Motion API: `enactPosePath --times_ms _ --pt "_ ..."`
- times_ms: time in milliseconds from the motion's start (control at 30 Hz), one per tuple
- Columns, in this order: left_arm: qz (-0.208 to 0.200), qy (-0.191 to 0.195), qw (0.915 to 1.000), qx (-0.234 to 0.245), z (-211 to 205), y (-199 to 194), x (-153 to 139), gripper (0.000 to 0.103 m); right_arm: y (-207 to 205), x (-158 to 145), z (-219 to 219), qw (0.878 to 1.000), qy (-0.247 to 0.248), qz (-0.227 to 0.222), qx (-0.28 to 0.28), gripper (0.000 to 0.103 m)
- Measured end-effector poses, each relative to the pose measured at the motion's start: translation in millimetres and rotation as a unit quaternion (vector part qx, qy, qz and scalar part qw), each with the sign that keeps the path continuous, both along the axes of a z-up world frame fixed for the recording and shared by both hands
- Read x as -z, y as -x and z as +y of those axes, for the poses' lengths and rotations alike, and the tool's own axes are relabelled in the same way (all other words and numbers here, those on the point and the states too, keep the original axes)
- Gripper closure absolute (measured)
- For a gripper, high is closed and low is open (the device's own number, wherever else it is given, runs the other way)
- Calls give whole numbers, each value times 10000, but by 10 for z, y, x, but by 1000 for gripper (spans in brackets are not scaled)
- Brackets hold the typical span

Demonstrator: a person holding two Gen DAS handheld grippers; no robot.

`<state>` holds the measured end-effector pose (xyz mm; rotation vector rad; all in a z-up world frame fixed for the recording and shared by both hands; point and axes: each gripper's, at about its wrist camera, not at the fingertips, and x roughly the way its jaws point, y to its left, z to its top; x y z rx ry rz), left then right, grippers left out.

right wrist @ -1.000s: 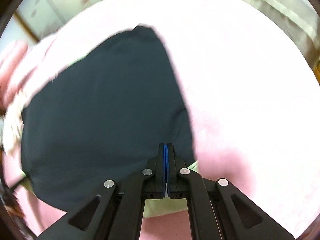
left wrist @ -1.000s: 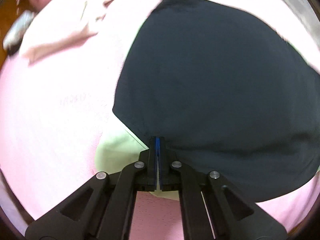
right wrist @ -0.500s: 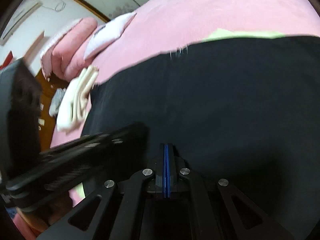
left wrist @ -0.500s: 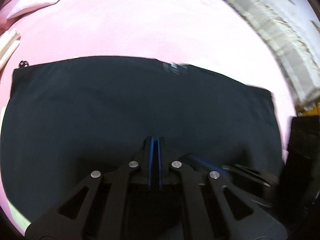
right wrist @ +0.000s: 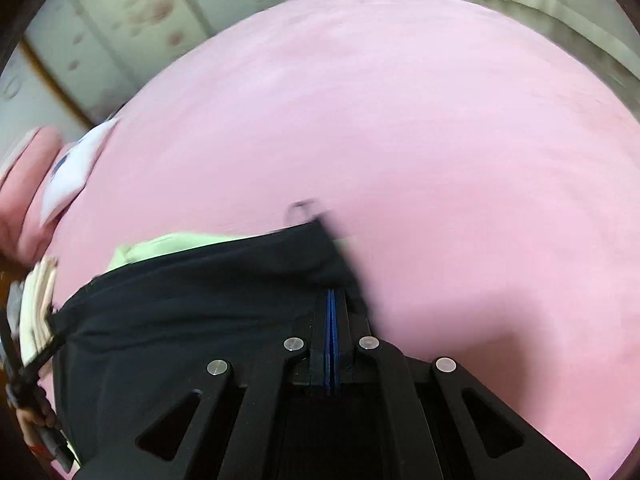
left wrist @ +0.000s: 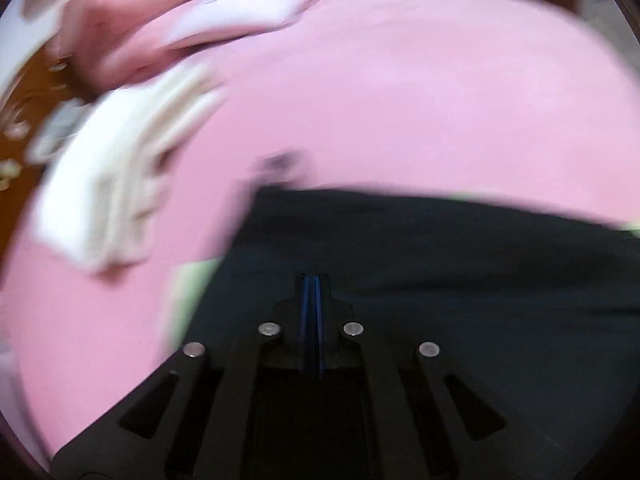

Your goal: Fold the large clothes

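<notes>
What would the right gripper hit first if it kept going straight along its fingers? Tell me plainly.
Probably the dark garment: the right gripper, jaws shut, already sits at its edge. Just past that edge lies the pink bedspread. Blur leaves depth uncertain.

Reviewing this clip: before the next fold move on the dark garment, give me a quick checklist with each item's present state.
1. Left gripper shut on the dark garment: ok, fingers pressed together with cloth at them.
2. Right gripper shut on the dark garment: ok, at its right corner.
3. Pink bed cover beyond the garment free of clutter: ok.
4. Folded white pile apart from the garment: ok in the left wrist view.
5. Light green cloth underneath lying flat: cannot tell, mostly hidden.
6. Garment edge straight: cannot tell, blurred.
</notes>
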<state>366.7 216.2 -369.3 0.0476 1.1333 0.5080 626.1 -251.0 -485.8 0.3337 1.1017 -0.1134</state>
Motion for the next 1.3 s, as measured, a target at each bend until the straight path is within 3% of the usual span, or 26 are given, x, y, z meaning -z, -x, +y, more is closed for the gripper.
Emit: enactPosePath --times_ms 67,133,200,300,433,567,733,900,1067,1100,1167,1200,1233,1300 --pt "-37 216 9998 -38 224 39 112 101 65 -2 -150 9986 429 164 260 103" --pt "42 144 9998 90 136 -109 119 102 131 -17 -215 9987 412 101 279 103" --pt "118 145 9997 170 56 -196 27 102 48 -109 158 9986 418 103 292 103" --pt "135 219 9997 -43 60 -165 -211 102 -99 -312 323 9992 363 -27 163 103" --pt "-72 744 9956 -561 -197 230 -558 102 -64 -650 927 9980 -109 -294 -547 103" --pt "-132 1044 9908 -854 -430 754 -686 102 -148 -805 1661 9871 -357 -361 -1516 103" --pt "-262 1534 9787 -1337 -704 1449 -805 102 -217 -646 2704 9743 -591 226 -2160 103" --pt "-304 2363 9575 -1623 -862 2000 -766 97 -1 -106 3349 9649 -755 1215 -2204 103" --pt "-415 2942 9354 -1917 -833 2271 -620 91 353 651 3486 9598 -535 1616 -2233 103" --pt "-459 3031 9307 -1996 -820 2317 -613 86 370 729 3505 9588 -455 1632 -2279 103" --pt "-662 3317 9145 -2219 -767 2423 -601 62 375 809 3595 9557 -355 1719 -2362 103" --pt "-768 3440 9071 -2299 -743 2456 -593 44 366 837 3614 9545 -356 1766 -2376 103" --pt "-913 3591 8969 -2415 -721 2506 -589 39 367 867 3625 9529 -366 1824 -2394 103" --pt "-1117 3890 8763 -2612 -668 2570 -543 37 356 895 3673 9510 -378 1883 -2424 103"
